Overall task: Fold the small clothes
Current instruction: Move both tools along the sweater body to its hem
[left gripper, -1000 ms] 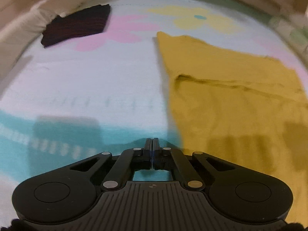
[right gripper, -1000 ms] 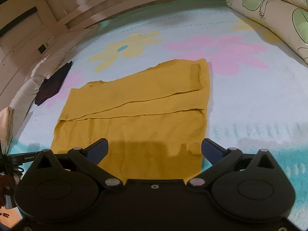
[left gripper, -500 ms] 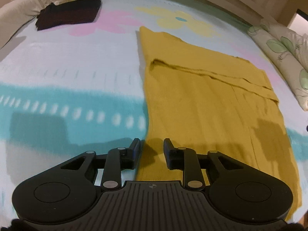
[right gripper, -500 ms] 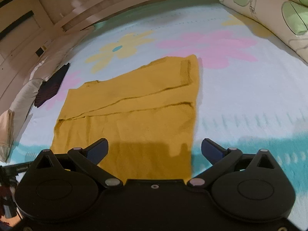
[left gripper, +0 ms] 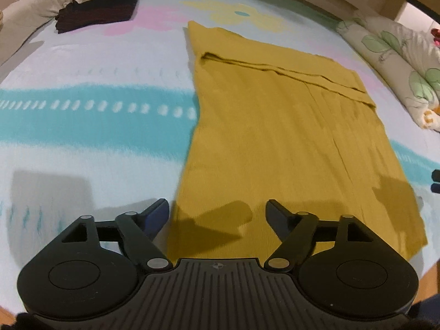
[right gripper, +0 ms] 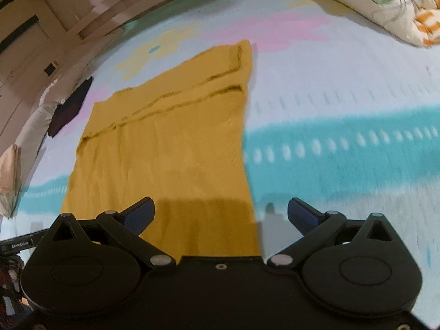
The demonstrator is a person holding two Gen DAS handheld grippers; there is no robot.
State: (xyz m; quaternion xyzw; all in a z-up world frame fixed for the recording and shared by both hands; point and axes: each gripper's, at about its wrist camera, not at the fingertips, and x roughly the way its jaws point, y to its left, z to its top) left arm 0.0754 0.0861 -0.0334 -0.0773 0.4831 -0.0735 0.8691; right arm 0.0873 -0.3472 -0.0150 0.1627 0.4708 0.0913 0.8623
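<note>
A mustard yellow garment (left gripper: 277, 137) lies flat on the bed, with its far part folded over in a band; it also shows in the right wrist view (right gripper: 170, 143). My left gripper (left gripper: 217, 214) is open and empty, just above the garment's near left corner. My right gripper (right gripper: 220, 214) is open and empty, over the garment's near right corner. The tip of the right gripper (left gripper: 436, 180) shows at the right edge of the left wrist view.
A folded dark garment (left gripper: 96, 13) lies at the far left of the bed, also seen in the right wrist view (right gripper: 68, 107). A floral pillow (left gripper: 398, 63) lies along the right side. The sheet (left gripper: 82, 126) has teal stripes and flowers. A wall (right gripper: 41, 27) stands beyond.
My left gripper went from shut to wide open and moved right, over the garment's near left corner. My right gripper stayed open and shifted right toward the near right corner.
</note>
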